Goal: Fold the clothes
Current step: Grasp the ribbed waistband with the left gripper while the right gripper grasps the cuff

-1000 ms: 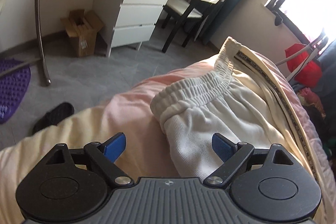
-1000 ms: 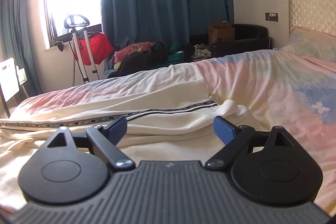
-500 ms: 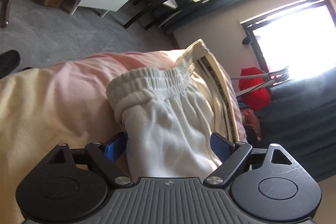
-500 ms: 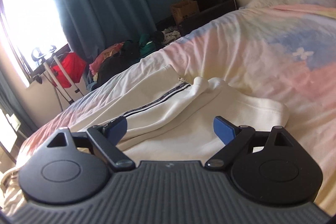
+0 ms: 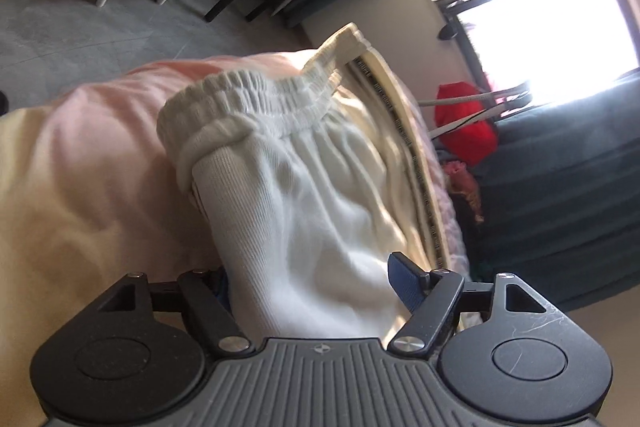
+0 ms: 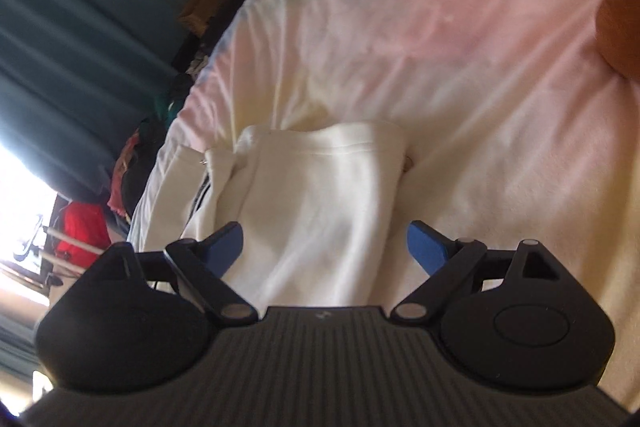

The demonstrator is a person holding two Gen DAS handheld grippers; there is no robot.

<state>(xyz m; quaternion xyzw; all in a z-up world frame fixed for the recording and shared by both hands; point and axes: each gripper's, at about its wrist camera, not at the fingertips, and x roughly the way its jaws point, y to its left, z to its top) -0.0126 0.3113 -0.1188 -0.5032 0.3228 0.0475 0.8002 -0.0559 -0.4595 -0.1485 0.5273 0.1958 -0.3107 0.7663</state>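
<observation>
My cream-white sweatpants [image 5: 304, 195] lie stretched along the pastel bedspread. Seen from my left claw, the gathered elastic waistband [image 5: 256, 95] is rolled over at its near corner, the ribbed fabric below it bunching into soft folds, and a dark patterned side stripe [image 5: 416, 163] runs down the far edge. Seen from my right claw, the leg end [image 6: 320, 195] lies flat with a stitched hem [image 6: 352, 147] across its far end, the other leg tucked alongside it.
</observation>
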